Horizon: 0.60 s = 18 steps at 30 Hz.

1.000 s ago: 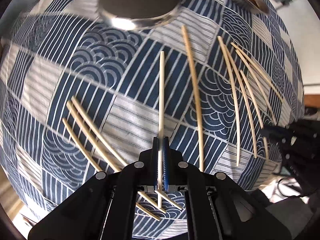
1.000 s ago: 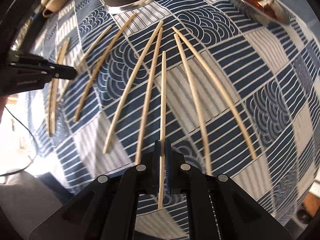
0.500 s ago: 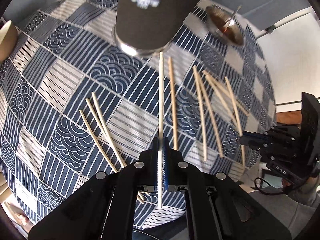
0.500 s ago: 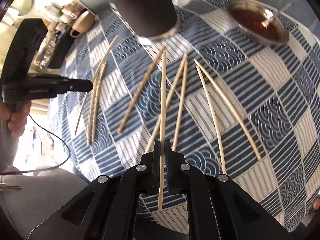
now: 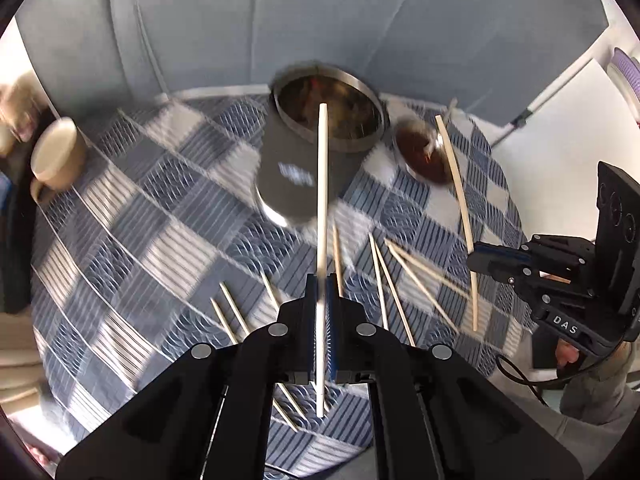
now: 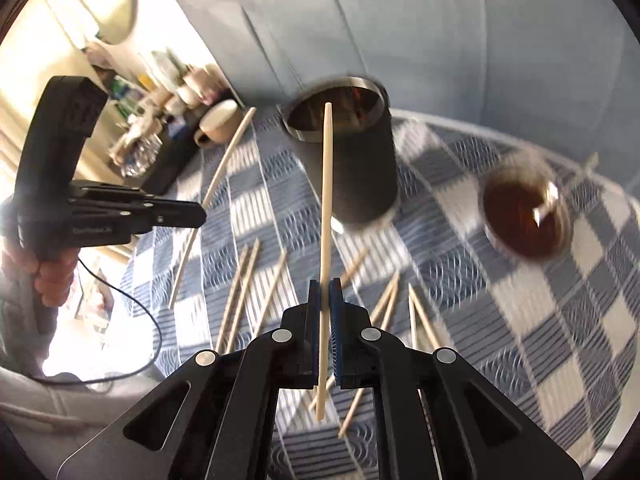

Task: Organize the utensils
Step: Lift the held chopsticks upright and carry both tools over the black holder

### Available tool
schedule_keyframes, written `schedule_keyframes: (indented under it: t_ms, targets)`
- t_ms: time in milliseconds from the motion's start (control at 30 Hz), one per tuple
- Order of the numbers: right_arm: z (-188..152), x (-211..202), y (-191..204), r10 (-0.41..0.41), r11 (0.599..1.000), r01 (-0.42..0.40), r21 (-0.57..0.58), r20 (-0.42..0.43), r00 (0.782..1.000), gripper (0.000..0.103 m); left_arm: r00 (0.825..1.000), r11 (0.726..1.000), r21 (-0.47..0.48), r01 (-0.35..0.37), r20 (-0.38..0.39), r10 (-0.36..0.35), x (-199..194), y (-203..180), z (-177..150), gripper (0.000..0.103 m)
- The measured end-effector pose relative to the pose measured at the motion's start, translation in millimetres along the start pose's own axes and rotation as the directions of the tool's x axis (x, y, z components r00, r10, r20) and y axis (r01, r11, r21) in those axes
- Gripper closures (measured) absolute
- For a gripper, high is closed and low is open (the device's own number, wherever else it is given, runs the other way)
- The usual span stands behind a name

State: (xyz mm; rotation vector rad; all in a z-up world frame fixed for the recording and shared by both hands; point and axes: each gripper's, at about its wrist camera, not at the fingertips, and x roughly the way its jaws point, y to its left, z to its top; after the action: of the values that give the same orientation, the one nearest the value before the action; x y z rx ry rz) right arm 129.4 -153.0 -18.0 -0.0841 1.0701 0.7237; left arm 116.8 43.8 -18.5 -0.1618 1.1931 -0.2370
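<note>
My left gripper [image 5: 321,292] is shut on a pale chopstick [image 5: 322,200], held high above the table, its tip over the mouth of the dark cylindrical holder [image 5: 316,160]. My right gripper [image 6: 325,296] is shut on another chopstick [image 6: 326,208], its tip also at the holder's [image 6: 352,160] rim. Each gripper shows in the other's view, the right [image 5: 476,260] with its chopstick [image 5: 460,200], the left [image 6: 200,214] with its chopstick [image 6: 212,196]. Several loose chopsticks [image 5: 400,280] [image 6: 244,288] lie on the blue patterned cloth [image 5: 160,220].
A small bowl of brown liquid with a spoon [image 6: 524,212] [image 5: 424,152] stands right of the holder. A beige mug [image 5: 56,160] [image 6: 218,122] sits at the table's left. A grey sofa back [image 5: 320,20] is behind the table.
Both grippers have lifted their chopsticks off the cloth and risen well above the table; the view now looks down at the holder's open mouth.
</note>
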Motion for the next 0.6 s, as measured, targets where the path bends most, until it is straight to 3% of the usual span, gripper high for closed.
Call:
schedule_keyframes:
  t_ms: [200,367,467,600]
  targets:
    - [42.2,-7.1,-1.7,0.021,0.999,-0.018,-0.034,0.096,0.995,0.098,0.991,1.0,0.011,-0.023,0.129,0.021,-29.5,2.3,45.4,0.099]
    - [77.2,-11.2,-8.1,0.068,0.997,-0.055,-0.059,0.237,0.969,0.098,0.97,0.998,0.052,-0.026,0.242,0.012,-36.3,-0.7,78.9,0.098]
    - [93.9,-9.3,-15.2,0.13,0.991,-0.116,-0.061,0.317,0.94,0.098,0.962,0.999,0.051,0.002,0.273,-0.016,-26.0,0.9,97.7,0.098]
    - [115.7,0.0,-20.6,0.13,0.991,-0.115,-0.062,0.348,0.929,0.098,0.96,0.998,0.045,0.035,0.275,-0.046,-5.4,5.2,115.2,0.098]
